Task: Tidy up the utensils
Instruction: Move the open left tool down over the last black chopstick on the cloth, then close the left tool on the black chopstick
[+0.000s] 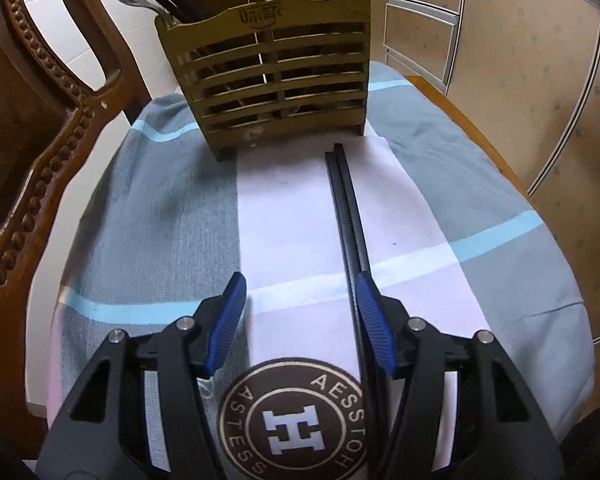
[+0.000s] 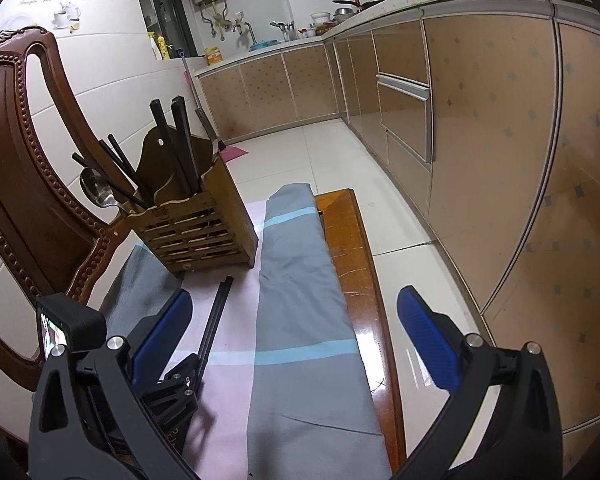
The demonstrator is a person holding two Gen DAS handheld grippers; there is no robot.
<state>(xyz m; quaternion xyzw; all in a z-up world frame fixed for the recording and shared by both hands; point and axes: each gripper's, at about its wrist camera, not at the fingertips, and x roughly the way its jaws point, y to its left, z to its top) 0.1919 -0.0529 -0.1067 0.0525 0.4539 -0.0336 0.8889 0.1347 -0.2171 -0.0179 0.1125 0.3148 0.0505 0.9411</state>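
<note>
A pair of black chopsticks (image 1: 346, 208) lies on the cloth, pointing at the wooden slatted utensil holder (image 1: 276, 80). My left gripper (image 1: 300, 304) is open and low over the cloth; its right finger (image 1: 374, 320) is against the chopsticks' near part, which runs along its inner side. The holder (image 2: 196, 228) has black chopsticks and a metal spoon (image 2: 96, 192) standing in it. My right gripper (image 2: 296, 332) is open and empty, to the right of the left gripper (image 2: 172, 388) and the chopsticks (image 2: 216, 320).
A grey, pink and blue striped cloth (image 1: 160, 208) covers a small wooden table (image 2: 352, 264). A round brown coaster (image 1: 292, 420) lies under the left gripper. A carved wooden chair (image 2: 28, 184) stands at the left. Kitchen cabinets (image 2: 500, 140) line the right.
</note>
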